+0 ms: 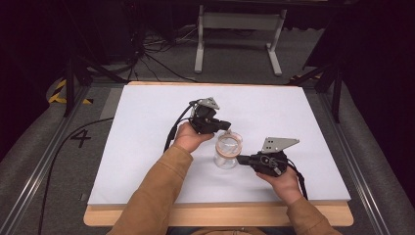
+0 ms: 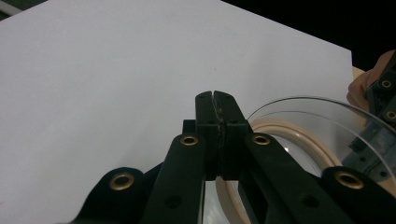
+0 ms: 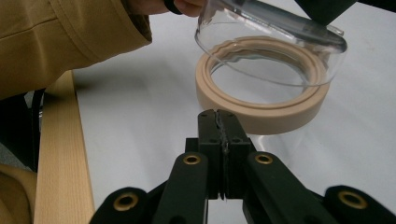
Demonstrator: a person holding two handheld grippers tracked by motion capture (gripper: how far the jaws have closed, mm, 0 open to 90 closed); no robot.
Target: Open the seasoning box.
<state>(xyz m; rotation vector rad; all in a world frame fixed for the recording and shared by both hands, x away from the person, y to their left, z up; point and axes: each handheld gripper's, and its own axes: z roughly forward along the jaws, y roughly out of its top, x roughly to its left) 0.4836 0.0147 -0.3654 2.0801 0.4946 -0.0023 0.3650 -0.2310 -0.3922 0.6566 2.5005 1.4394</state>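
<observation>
Clear glass jar (image 1: 228, 150) with beige ring-shaped rim band, standing near the middle of the white table mat (image 1: 147, 147), slightly toward the near edge. In the right gripper view (image 3: 266, 60) the clear glass appears tipped above the beige ring (image 3: 261, 112), one edge lifted; whether this is a separate lid or the jar body, cannot tell.

Left gripper (image 1: 222, 125) just beyond and left of the jar's top, tips near the rim; contact not settled from the high view. Jaws pressed together, nothing between them, as seen in the left gripper view (image 2: 216, 100), with the glass curve (image 2: 317, 121) just right of and below the tips.

Right gripper (image 1: 243, 159) level at the jar's right side, tips pointing at it, just beside the wall. Jaws likewise pressed together and empty (image 3: 218, 119); beige ring straight ahead of the tips, slightly to their right, apart from them.

Jar's axis upright, opening upward. Both grippers about equally near. Judgement: any grasp calls for spreading jaws first; smooth glass likely slippery, prone to tipping if nudged.
</observation>
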